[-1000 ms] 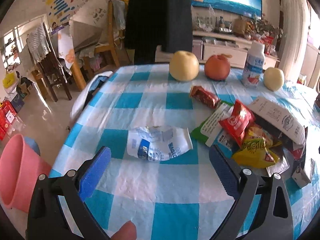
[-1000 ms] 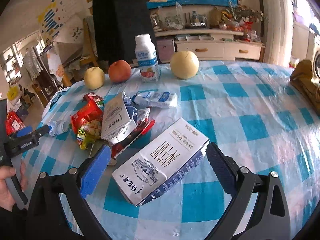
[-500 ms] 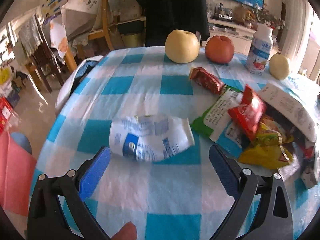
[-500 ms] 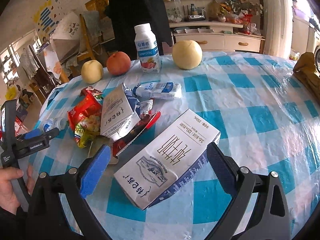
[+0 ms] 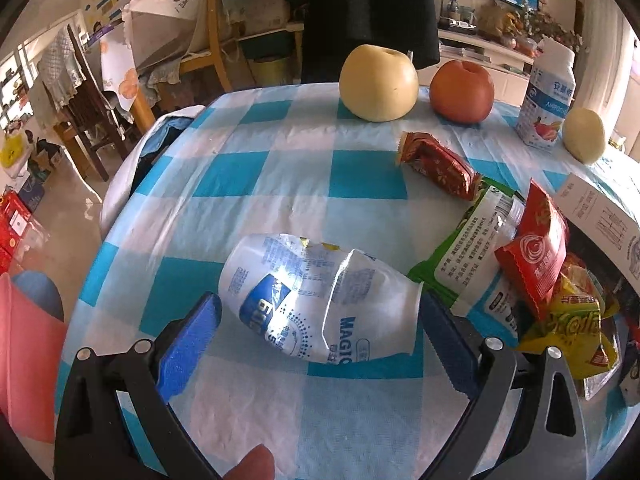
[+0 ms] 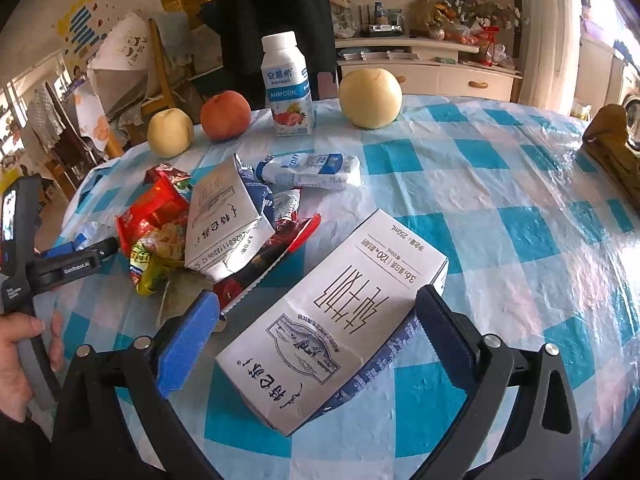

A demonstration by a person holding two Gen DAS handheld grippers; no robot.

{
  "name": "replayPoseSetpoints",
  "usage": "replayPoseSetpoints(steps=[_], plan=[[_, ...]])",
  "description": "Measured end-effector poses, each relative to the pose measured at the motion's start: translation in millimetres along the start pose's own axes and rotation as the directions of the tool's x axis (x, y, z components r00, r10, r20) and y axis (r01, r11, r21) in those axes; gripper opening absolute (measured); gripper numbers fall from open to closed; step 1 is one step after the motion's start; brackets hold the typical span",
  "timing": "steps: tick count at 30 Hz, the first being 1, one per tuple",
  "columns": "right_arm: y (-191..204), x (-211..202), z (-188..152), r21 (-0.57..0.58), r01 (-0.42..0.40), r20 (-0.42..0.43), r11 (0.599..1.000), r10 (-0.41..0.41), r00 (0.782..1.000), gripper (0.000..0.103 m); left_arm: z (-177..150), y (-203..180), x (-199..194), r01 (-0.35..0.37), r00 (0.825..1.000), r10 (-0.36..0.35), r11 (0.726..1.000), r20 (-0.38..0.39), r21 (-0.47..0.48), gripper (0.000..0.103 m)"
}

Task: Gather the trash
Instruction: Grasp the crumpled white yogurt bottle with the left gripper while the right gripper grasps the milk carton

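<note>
Both grippers gape wide: left gripper (image 5: 320,340) around the crushed bottle (image 5: 320,300), right gripper (image 6: 316,332) around the carton (image 6: 332,320). The bottle could skid toward 12 o'clock when squeezed.

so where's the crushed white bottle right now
In the left wrist view the crushed white bottle lies on its side on the checked tablecloth, between the open fingers of the left gripper, just left of the green wrapper.

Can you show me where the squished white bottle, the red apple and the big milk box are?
squished white bottle (image 5: 320,300), left wrist view, its crumpled middle.
red apple (image 5: 461,91), left wrist view, its front.
big milk box (image 6: 336,316), right wrist view, its printed top face.
</note>
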State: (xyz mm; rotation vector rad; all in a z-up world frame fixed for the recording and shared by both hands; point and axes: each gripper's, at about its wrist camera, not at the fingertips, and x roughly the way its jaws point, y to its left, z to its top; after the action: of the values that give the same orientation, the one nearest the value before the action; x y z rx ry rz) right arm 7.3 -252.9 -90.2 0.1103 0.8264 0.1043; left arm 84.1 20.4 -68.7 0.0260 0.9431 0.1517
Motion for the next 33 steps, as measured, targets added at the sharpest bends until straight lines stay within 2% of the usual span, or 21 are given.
replayPoseSetpoints(steps=[14, 20, 22, 24, 27, 31, 33], plan=[[6.6, 14.9, -9.7, -0.012, 0.091, -0.030, 0.996, -0.091, 0.995, 0.099, -2.2, 3.7, 2.6, 0.024, 1.000, -0.024, 1.000, -0.013, -0.017, 0.098], [1.0, 15.5, -11.1, 0.005, 0.079, -0.032, 0.997, -0.078, 0.996, 0.099, -3.4, 5.6, 3.8, 0.031, 0.999, -0.031, 0.999, -0.015, -0.010, 0.097], [0.5, 17.1, -11.6, 0.008, 0.062, -0.041, 0.998, -0.061, 0.997, 0.099, -3.7, 5.5, 3.5, 0.038, 0.999, -0.038, 0.999, -0.013, -0.005, 0.094], [-0.5, 18.7, -12.8, 0.013, 0.039, -0.050, 0.999, -0.038, 0.998, 0.098, -3.3, 5.2, 1.8, 0.056, 0.998, -0.056, 0.998, -0.016, -0.008, 0.080], [-2.5, 19.8, -12.7, 0.022, 0.016, -0.056, 1.000, -0.015, 0.998, 0.095, -2.0, 2.8, -1.7, 0.058, 0.998, -0.057, 0.998, -0.023, 0.009, 0.066], [-4.6, 19.1, -12.4, 0.031, 0.001, -0.058, 1.000, 0.001, 0.998, 0.085, -2.1, 2.0, -3.3, 0.063, 0.998, -0.063, 0.998, -0.021, 0.022, 0.059], [-5.5, 18.8, -12.1, 0.035, -0.007, -0.059, 0.999, 0.009, 0.998, 0.085, -1.9, 3.8, -3.4, 0.064, 0.998, -0.064, 0.998, -0.024, 0.017, 0.056]])
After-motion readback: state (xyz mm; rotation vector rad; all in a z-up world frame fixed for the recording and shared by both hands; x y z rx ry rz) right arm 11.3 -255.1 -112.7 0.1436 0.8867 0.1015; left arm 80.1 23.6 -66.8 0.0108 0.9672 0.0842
